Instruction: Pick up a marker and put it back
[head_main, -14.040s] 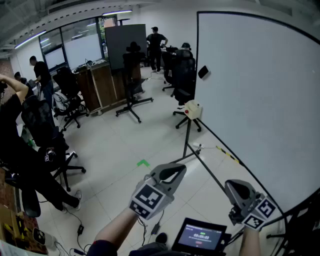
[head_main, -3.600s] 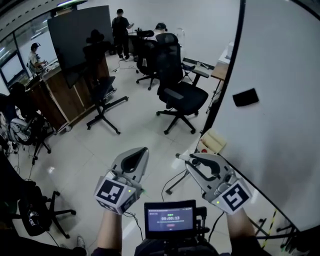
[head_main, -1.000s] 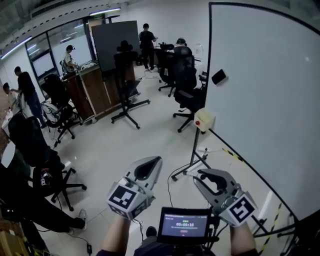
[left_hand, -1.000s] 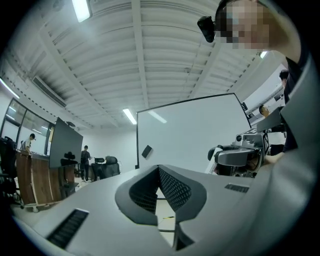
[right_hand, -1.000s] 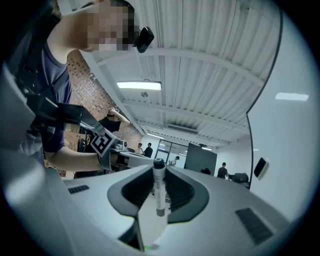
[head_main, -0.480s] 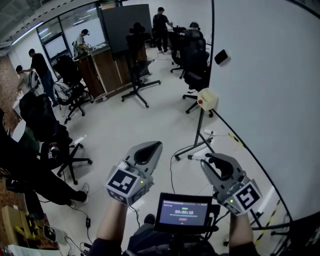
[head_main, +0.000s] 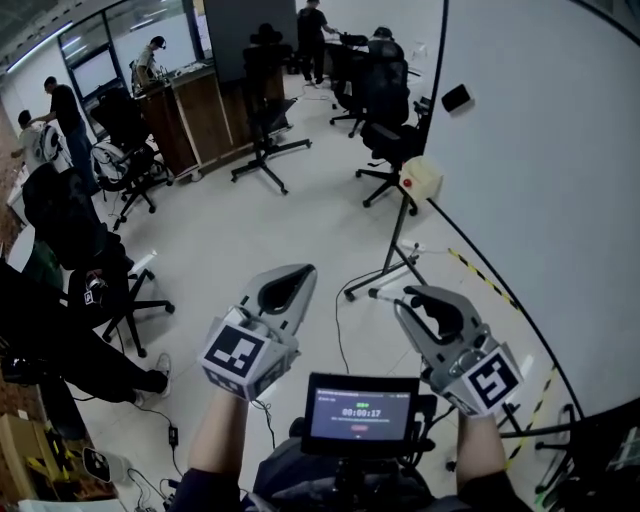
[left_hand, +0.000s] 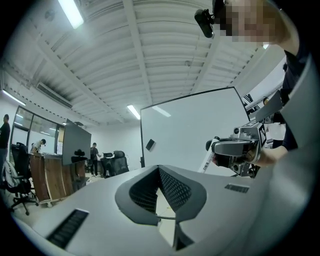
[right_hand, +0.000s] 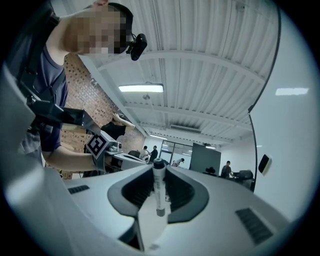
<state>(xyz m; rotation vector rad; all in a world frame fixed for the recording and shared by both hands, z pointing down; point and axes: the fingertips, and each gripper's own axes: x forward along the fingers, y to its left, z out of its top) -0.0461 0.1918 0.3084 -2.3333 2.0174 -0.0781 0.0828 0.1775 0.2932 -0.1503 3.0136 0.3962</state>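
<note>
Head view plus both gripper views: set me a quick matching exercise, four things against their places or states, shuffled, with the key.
Things
1. marker
2. left gripper
3. black eraser
4. small screen

Places or states
A. stuck high on the whiteboard
B. jaws together, nothing between them
C. clamped between the jaws of the right gripper
D. low in the head view, between the person's two forearms

Pairs: 1-C, 2-B, 3-A, 4-D
</note>
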